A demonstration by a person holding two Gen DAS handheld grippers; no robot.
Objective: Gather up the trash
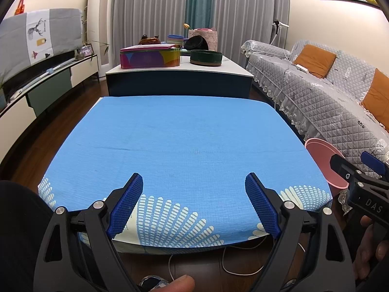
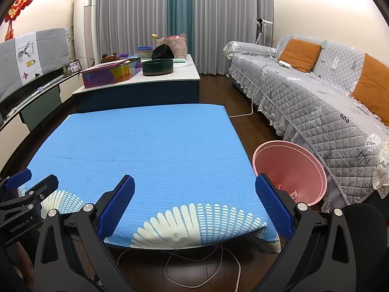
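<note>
Both the left gripper (image 1: pixel 193 203) and right gripper (image 2: pixel 194 206) hover with jaws wide apart, holding nothing. No trash remains on the blue-covered counter (image 2: pixel 145 146); some lies inside the pink bin (image 2: pixel 291 170) beside it, so collection looks finished.

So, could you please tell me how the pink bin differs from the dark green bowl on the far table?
The pink bin stands on the floor beside the blue-covered table; the dark green bowl sits on the far table. The pink bin is deep and flared; the dark green bowl is shallow and straight-walled. Both are round and open-topped.
</note>
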